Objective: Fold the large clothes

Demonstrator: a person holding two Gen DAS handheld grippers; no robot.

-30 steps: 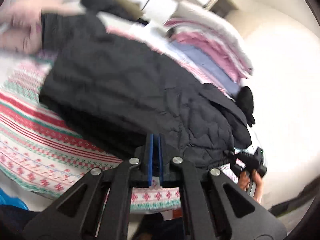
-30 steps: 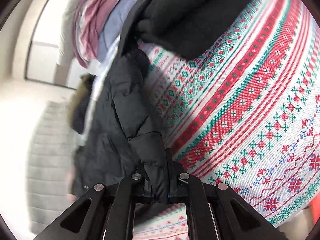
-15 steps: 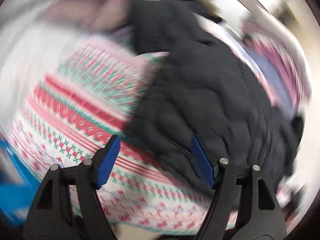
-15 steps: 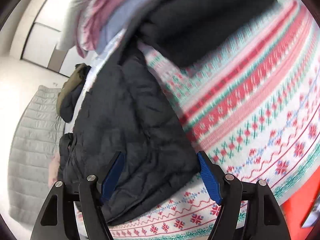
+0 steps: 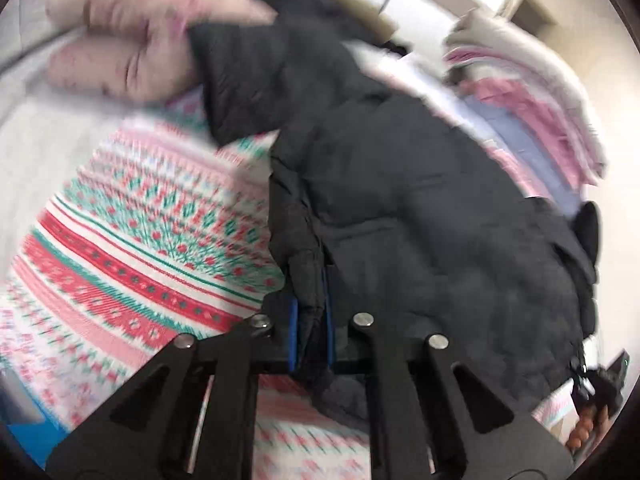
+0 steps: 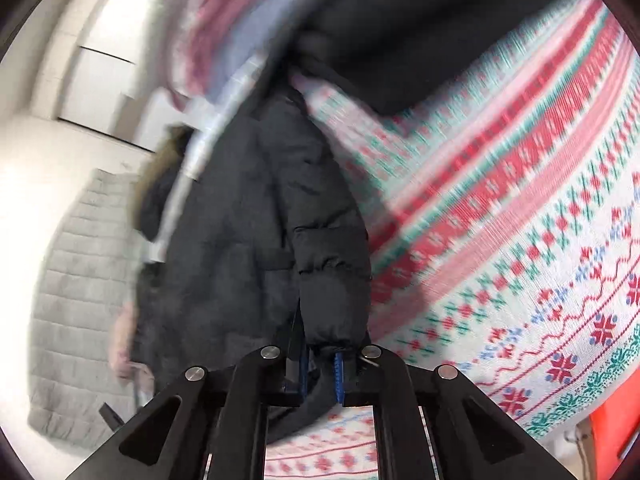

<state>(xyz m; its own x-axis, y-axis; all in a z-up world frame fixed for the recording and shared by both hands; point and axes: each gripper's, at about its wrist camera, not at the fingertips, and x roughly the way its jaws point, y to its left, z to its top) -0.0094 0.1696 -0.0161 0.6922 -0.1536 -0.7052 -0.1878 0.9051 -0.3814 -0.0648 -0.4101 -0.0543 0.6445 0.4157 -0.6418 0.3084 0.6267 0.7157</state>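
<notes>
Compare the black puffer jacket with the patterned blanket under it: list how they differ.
The black puffer jacket is plain, dark and quilted; the patterned blanket is pale, with red and green knit-style bands. The jacket is bunched and folded over; the blanket lies spread flat. The jacket has fabric between both grippers' closing jaws; the blanket does not. Both are soft textiles.

Bright, even indoor light; motion blur throughout, fisheye bending and dark corners.

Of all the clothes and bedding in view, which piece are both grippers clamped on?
The black quilted jacket: the left gripper and right gripper are each closing on a fold of it. The grey quilted piece lies untouched.
</notes>
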